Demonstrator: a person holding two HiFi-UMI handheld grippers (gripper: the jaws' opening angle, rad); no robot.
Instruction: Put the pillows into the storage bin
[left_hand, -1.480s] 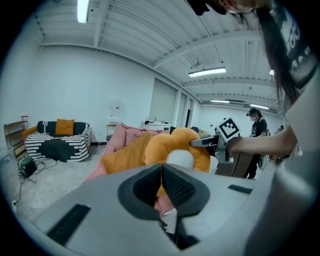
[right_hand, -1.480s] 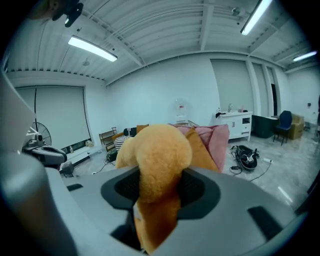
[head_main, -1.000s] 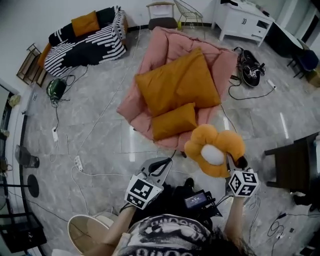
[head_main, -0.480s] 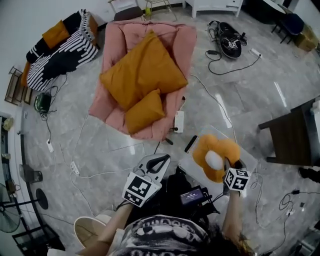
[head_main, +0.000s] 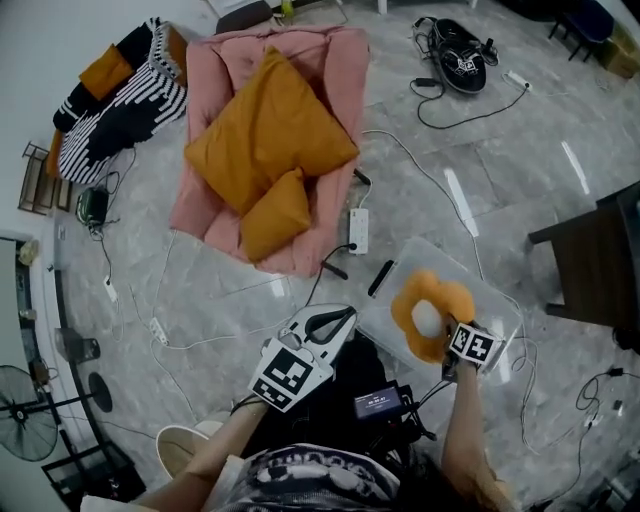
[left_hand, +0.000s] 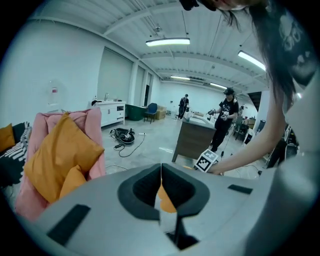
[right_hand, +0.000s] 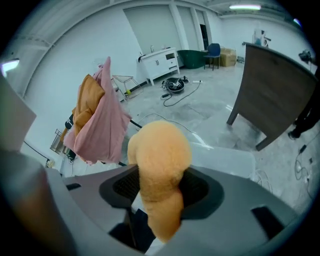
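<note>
Head view shows extended right claw (head_main: 448, 352) opening around flower pillow (head_main: 428, 308) over storage bin (head_main: 386, 310).

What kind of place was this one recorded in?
Probably a large open workspace staged like a living room, not a home: industrial strip lights overhead, a power strip lying on the bare floor, and another person standing in the background.

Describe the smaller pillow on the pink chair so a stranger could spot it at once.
On the floor, upper left in the head view, stands a pink chair. Two orange pillows lie on it; the small pillow lies lower in view, smaller than the large pillow.
</note>
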